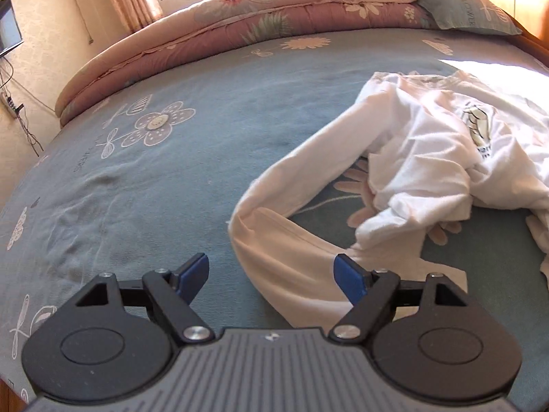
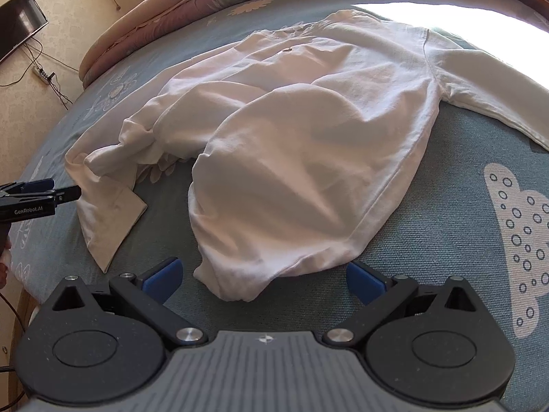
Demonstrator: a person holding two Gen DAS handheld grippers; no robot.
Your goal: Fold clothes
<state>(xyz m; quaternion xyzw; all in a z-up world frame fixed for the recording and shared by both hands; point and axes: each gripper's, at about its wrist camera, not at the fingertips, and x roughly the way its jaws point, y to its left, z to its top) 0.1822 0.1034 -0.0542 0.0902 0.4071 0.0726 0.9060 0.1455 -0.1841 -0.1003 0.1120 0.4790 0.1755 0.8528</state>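
1. The rumpled white long-sleeved cotton shirt [image 2: 291, 144] lay unfolded on the blue flowered bed sheet [image 1: 144, 178].
2. Both the left hand-held gripper [image 1: 271, 276] and right hand-held gripper [image 2: 264, 279] stood released, grasping nothing.
3. Risk: pinching sheet along with the sleeve cuff [image 1: 302, 274] would drag the bedding.
4. The far sleeve ran out of view into glare.

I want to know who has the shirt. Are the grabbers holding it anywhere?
No. The left gripper and right gripper are both open, hovering over the white shirt, gripping nothing.
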